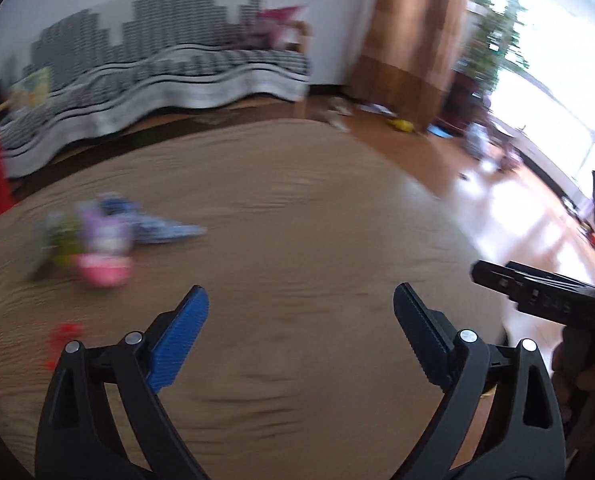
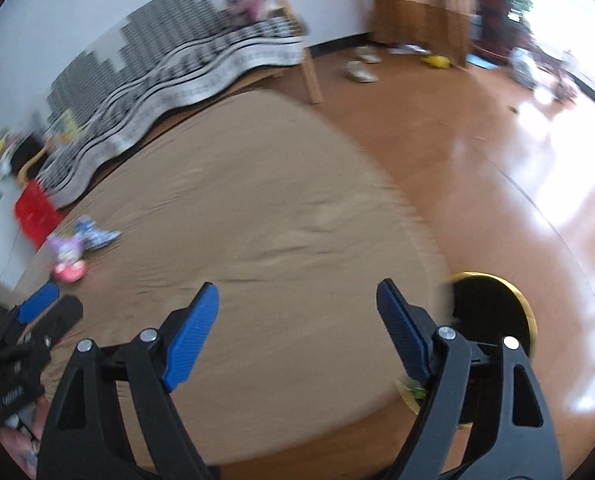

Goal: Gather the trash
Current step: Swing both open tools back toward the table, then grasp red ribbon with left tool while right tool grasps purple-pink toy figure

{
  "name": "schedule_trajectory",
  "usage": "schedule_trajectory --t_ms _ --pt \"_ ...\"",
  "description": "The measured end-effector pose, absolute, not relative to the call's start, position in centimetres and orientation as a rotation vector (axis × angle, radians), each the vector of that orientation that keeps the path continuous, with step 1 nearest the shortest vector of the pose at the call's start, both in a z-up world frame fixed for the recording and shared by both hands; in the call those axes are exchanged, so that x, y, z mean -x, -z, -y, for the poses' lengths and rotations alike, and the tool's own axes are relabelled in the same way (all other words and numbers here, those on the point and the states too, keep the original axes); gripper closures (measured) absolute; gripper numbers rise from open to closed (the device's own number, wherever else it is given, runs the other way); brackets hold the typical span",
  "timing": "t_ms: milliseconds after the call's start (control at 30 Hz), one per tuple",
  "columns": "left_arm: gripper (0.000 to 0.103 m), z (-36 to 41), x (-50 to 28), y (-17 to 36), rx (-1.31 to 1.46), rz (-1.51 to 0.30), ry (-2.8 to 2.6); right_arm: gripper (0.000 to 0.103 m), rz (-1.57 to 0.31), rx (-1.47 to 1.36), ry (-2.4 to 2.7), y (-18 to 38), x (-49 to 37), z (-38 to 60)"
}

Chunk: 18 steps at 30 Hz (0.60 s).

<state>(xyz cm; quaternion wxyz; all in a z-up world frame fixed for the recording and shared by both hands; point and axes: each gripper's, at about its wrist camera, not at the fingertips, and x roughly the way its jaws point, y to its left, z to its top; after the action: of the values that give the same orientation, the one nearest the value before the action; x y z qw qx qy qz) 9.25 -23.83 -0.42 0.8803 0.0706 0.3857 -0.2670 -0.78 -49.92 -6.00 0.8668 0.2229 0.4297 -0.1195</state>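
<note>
A blurred heap of trash wrappers [image 1: 93,240], pink, purple, blue and green, lies on the round tan cloth surface [image 1: 317,208], far left of my left gripper [image 1: 301,292]. That gripper is open and holds nothing. A small red scrap [image 1: 63,336] lies by its left finger. In the right wrist view the same heap [image 2: 77,244] is far to the left. My right gripper [image 2: 297,288] is open and empty over the tan surface. A black-lined bin with a gold rim [image 2: 493,316] stands just behind its right finger.
A sofa under a striped black-and-white cover [image 1: 157,80] runs along the back, with a red box [image 2: 33,208] at its left end. Shiny wood floor [image 2: 517,180] lies to the right, with slippers [image 2: 361,70] and a yellow toy [image 2: 435,61] near the curtain.
</note>
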Motion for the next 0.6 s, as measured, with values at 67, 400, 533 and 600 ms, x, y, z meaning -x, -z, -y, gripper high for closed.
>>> schedule_trajectory --t_ms 67,400,533,600 --pt "0.012 19.9 -10.7 0.3 -0.149 -0.794 0.493 0.025 -0.906 -0.447 0.192 5.9 -1.3 46.8" --pt "0.012 6.0 -14.8 2.9 -0.094 -0.853 0.322 0.025 -0.931 -0.362 -0.070 5.9 -10.2 31.9" --pt "0.012 5.6 -16.2 4.5 -0.115 -0.874 0.336 0.025 -0.946 -0.338 -0.120 6.3 -11.8 28.9" --pt "0.012 5.7 -16.4 5.3 -0.131 -0.885 0.323 0.025 -0.949 -0.334 -0.135 6.5 -12.8 27.6"
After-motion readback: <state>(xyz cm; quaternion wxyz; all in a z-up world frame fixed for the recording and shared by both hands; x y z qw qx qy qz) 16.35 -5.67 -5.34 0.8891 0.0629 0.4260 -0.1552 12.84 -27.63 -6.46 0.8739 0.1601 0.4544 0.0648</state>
